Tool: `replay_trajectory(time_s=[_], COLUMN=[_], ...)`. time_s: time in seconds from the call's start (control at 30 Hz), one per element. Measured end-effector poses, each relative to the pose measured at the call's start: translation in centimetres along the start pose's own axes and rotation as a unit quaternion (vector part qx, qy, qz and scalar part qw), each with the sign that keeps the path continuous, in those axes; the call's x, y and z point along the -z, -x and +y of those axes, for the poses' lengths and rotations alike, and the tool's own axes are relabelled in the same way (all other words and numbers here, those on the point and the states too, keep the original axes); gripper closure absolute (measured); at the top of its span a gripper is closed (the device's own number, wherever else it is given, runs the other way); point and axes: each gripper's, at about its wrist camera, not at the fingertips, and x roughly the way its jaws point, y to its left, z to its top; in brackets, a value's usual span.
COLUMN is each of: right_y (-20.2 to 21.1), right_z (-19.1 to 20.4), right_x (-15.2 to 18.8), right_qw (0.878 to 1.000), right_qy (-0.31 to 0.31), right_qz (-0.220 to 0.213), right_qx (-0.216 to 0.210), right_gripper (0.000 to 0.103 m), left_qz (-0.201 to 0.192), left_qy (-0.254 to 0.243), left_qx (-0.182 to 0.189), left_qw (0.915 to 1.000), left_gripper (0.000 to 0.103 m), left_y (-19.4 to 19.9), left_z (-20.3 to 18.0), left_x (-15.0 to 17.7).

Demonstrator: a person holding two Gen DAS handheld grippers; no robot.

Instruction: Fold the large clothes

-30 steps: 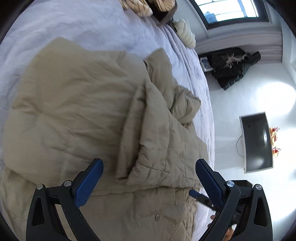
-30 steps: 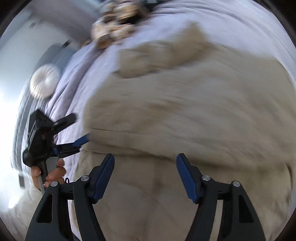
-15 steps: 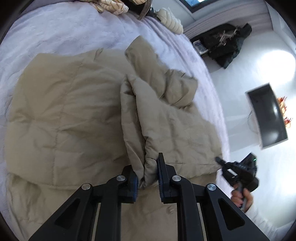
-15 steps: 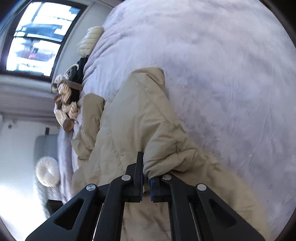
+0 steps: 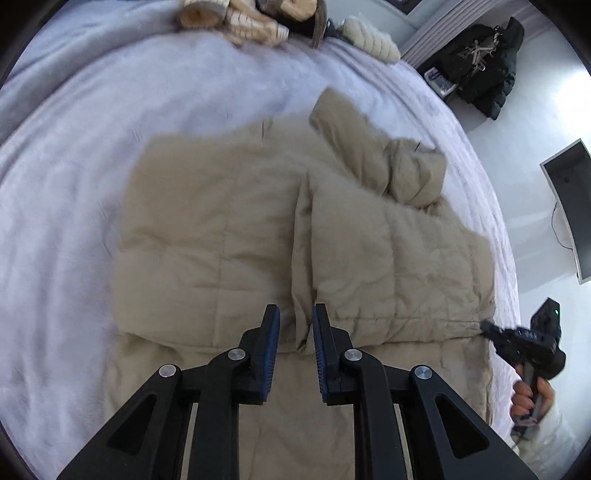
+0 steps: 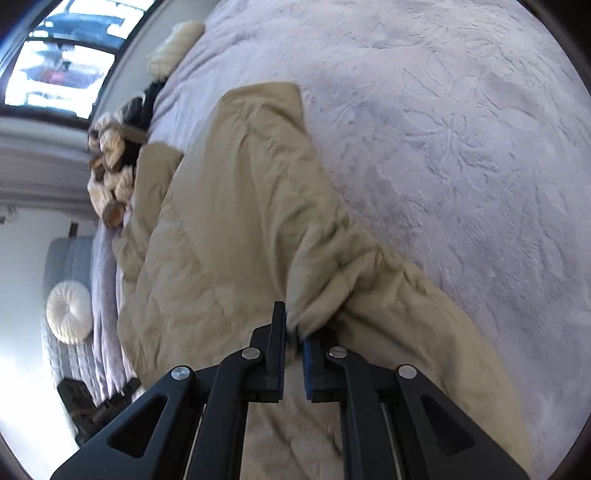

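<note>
A beige quilted jacket (image 5: 221, 229) lies spread on the lavender bed cover (image 5: 92, 129), one front panel folded over the other and a sleeve bunched towards the far right. My left gripper (image 5: 295, 325) is shut on the upright fold of that panel's edge near the hem. At the jacket's right hem corner, a hand holds my right gripper (image 5: 487, 326). In the right wrist view, the right gripper (image 6: 294, 332) pinches a bunch of the jacket (image 6: 229, 221) at its tips, and its jaws are opening slightly with the fabric still between them.
Knitted cushions (image 5: 251, 22) and a cream pillow (image 5: 369, 33) lie at the head of the bed. Beyond the bed's right edge, a black coat (image 5: 480, 70) and a monitor (image 5: 569, 210) are on the white floor. A round white cushion (image 6: 68, 317) sits under the window (image 6: 62, 55).
Both grippers were wide open over the jacket a second ago and have closed on its fabric. The right one swung to the hem corner. The left one has since risen with the fold.
</note>
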Motion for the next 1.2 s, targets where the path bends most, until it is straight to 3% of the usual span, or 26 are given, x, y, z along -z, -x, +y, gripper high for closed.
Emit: replay_trajectory(time_s=[0.07,0.13,0.2,0.3,0.37,0.47,0.5,0.53,0.57,0.6,0.67,0.73,0.8,0.87,0.93,1.07,1.2], right_y=[1.8,4.6,6.7,6.7,5.2,1.0,-0.1,-1.3,-2.2,-2.5,-1.2,-0.4,-0.7,-1.8,-2.5,-0.8,2.9], right_z=[1.0,2.0,2.1,-0.3,-2.3,-5.2,-5.7,-6.0,-5.8,-5.1,-2.2,1.3,2.8,2.4,0.7,-1.9,-0.4], right_x=[0.5,0.5,-0.9,-4.7,-6.9,-10.2,-10.7,-11.4,-11.8,-12.1,-12.2,-11.8,-11.6,-12.0,-12.5,-12.4,-10.2], right_qw=[0.999,0.995,0.993,0.994,0.994,0.988,0.985,0.982,0.981,0.983,0.992,0.991,0.98,0.975,0.976,0.981,0.977], right_qy=[0.037,0.079,0.089,0.035,-0.009,-0.081,-0.095,-0.109,-0.111,-0.097,-0.006,0.103,0.172,0.184,0.158,0.082,0.094], right_qz=[0.011,-0.009,-0.049,-0.085,-0.081,-0.051,-0.042,-0.033,-0.025,-0.022,-0.054,-0.078,-0.09,-0.087,-0.085,-0.108,-0.151], right_qx=[-0.019,-0.055,-0.061,-0.062,-0.074,-0.124,-0.14,-0.15,-0.157,-0.157,-0.116,-0.039,0.04,0.092,0.122,0.135,0.116], right_gripper=[0.076,0.037,0.035,0.035,0.036,0.036,0.036,0.043,0.071,0.084,0.091,0.092,0.093,0.094,0.094,0.094,0.094], left_qz=[-0.015,-0.025,-0.026,-0.019,-0.009,-0.003,-0.003,-0.001,0.003,0.005,0.008,0.011,0.012,0.012,0.012,0.011,0.007], left_qy=[-0.014,-0.024,-0.03,-0.033,-0.033,-0.028,-0.028,-0.028,-0.029,-0.031,-0.035,-0.039,-0.04,-0.037,-0.038,-0.046,-0.041], left_qx=[0.002,0.01,0.016,-0.001,-0.023,-0.035,-0.035,-0.036,-0.038,-0.042,-0.043,-0.042,-0.04,-0.039,-0.043,-0.046,-0.046], left_qw=[0.9998,0.9994,0.9991,0.9993,0.9991,0.999,0.999,0.999,0.9988,0.9986,0.9984,0.9983,0.9983,0.9985,0.9983,0.9978,0.9981], left_gripper=[0.084,0.084,0.084,0.084,0.084,0.084,0.084,0.084,0.084,0.084,0.084,0.084,0.084,0.084,0.084,0.084,0.084], left_y=[1.1,1.1,0.1,-3.2,-5.4,-7.0,-7.4,-7.7,-8.0,-8.2,-8.4,-8.6,-8.8,-9.0,-9.1,-9.1,-9.1], left_z=[-0.6,-1.7,-3.0,-4.7,-4.6,-3.8,-3.5,-3.3,-3.1,-3.1,-3.0,-2.9,-2.8,-2.6,-2.8,-3.2,-3.2], left_x=[-1.0,-1.9,-2.6,-3.1,-2.5,-2.0,-1.9,-1.7,-1.6,-1.6,-1.6,-1.6,-1.5,-1.5,-1.5,-1.5,-1.4])
